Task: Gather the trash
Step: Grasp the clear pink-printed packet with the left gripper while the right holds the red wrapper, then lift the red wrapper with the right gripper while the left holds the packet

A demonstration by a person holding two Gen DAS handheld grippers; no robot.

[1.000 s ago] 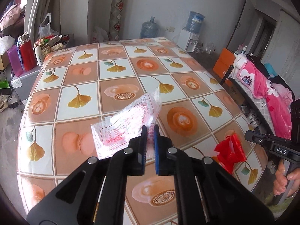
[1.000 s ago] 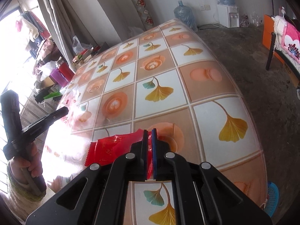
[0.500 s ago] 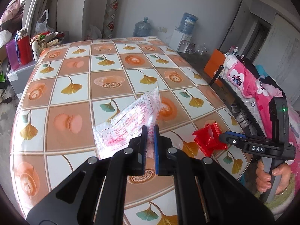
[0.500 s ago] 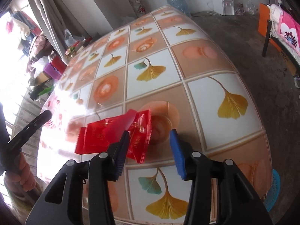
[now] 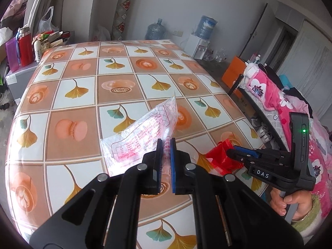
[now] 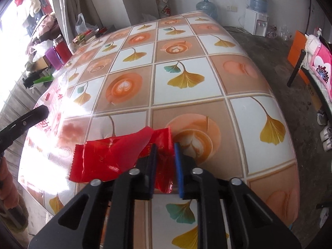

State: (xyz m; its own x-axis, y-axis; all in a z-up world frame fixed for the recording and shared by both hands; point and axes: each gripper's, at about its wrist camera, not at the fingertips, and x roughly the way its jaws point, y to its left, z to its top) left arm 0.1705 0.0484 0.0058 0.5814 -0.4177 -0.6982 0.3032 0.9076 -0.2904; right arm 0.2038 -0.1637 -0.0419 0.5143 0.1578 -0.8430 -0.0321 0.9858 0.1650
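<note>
1. Left gripper (image 5: 166, 143): jaws nearly together, narrow gap, pinching the clear wrapper (image 5: 143, 137) at its lower right edge. Wrapper runs from the pads up toward 11–12 o'clock, held above the table (image 5: 83, 95).
2. Clear wrapper: thin crinkly see-thru film w/ red print and a grid pattern, a boxed label at its left end, pointed top corner. Text too small to read. Its bottom part is hidden behind the left finger (image 5: 158, 155).
3. Table: glossy oilcloth, checker of beige and white squares w/ ginkgo leaves, coffee cups, macarons. Strong window glare washes out its left side in the right wrist view.
4. Red wrapper (image 6: 116, 155): shiny red foil/plastic, zigzag-cut left edge, one flap folded up. Sits at the near table edge; in the left wrist view it shows at 3 o'clock of the left gripper, crumpled, right at the other tool's tips.
5. Right gripper (image 6: 165, 166): jaws partly open, medium gap. The wrapper's right end lies between the pads; left finger (image 6: 150, 166) overlaps it, blue right pad (image 6: 178, 166) at its edge. Can't tell if it's pressing — looks loose, not clamped.
6. Right hand (image 5: 288, 203): wrapped around the tool handle at 4 o'clock in the left wrist view, partly cut off by the frame edge. Black body marked "DAS", green LED lit.
7. Far left of the table: red flask (image 5: 25, 49) and purple container (image 5: 12, 54), bags behind them a jumble.
</note>
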